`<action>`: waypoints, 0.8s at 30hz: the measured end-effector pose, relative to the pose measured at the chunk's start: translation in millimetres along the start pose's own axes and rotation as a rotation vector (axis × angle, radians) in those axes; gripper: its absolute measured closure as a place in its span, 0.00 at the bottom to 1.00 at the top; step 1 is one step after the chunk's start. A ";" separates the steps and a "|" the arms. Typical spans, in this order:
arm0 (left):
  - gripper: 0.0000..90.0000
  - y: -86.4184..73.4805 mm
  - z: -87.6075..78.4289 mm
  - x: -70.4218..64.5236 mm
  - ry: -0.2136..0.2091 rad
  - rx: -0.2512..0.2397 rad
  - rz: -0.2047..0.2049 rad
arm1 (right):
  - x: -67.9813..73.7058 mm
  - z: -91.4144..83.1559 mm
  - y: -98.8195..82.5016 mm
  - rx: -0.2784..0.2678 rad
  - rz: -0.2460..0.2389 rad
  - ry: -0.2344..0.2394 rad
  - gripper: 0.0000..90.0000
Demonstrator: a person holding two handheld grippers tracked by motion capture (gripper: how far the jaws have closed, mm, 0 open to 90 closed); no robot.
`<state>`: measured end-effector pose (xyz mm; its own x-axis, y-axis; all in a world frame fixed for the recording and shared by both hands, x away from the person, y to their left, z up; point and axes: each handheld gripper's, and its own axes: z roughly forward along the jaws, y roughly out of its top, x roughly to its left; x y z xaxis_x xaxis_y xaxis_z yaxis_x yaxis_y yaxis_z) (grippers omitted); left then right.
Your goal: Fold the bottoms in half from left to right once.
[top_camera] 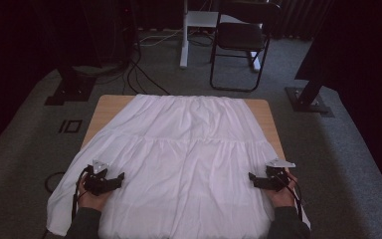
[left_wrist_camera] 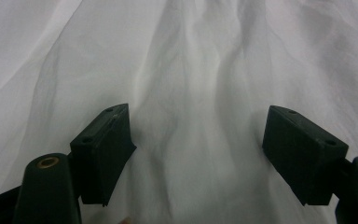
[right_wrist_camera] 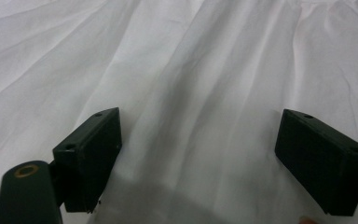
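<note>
1. My left tool (top_camera: 110, 180) sat released near the skirt's left edge, jaws wide over the cloth, gripping nothing.
2. The skirt (top_camera: 189, 159) lay flat across the table (top_camera: 110, 105), hem toward me, likely spread for folding.
3. My right tool (top_camera: 258, 180) mirrored it, released, at the right edge.

The white cloth (top_camera: 179, 164) across the middle of the high view is thin, matt woven fabric, softly creased and gathered along seams. The counter (top_camera: 107, 107) showing at its upper corners is smooth, pale wood. Both the left gripper (top_camera: 119, 178) and right gripper (top_camera: 252, 178) look like matt black plastic, each topped with a dull grey metal plate; the floor (top_camera: 25, 139) is rough grey carpet.
</note>
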<state>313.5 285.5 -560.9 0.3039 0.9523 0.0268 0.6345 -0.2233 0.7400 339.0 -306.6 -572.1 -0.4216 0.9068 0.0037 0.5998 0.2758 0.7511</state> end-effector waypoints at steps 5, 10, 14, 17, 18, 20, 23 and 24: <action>0.40 1.2 -4.7 2.3 -0.011 0.006 0.014 | 0.0 0.0 0.0 0.000 0.000 0.000 0.16; 0.39 6.3 -16.6 1.7 -0.008 -0.033 0.044 | 0.0 0.0 0.0 0.000 0.000 0.000 0.16; 0.40 10.8 -27.2 3.9 -0.011 -0.065 0.046 | 0.0 0.0 0.0 0.000 0.000 0.000 0.16; 0.41 11.3 -31.0 10.9 -0.015 -0.080 0.010 | 0.0 0.0 0.0 0.000 0.000 0.000 0.16; 0.42 11.3 -32.7 13.9 -0.022 -0.079 -0.007 | 0.1 0.0 0.0 0.000 0.000 -0.001 0.16; 0.42 11.0 -35.8 20.1 -0.021 -0.074 -0.020 | 0.2 -0.1 0.0 0.000 0.001 -0.002 0.16; 0.42 8.0 -40.7 32.5 0.009 -0.069 -0.024 | 0.2 -0.1 0.0 0.000 0.001 -0.002 0.16; 0.42 8.0 -40.7 32.5 0.009 -0.069 -0.024 | 0.2 -0.1 0.0 0.000 0.001 -0.002 0.16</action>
<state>299.5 323.2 -526.7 0.2825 0.9592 0.0140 0.5911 -0.1855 0.7849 338.8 -306.4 -572.1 -0.4194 0.9078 0.0035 0.6005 0.2745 0.7511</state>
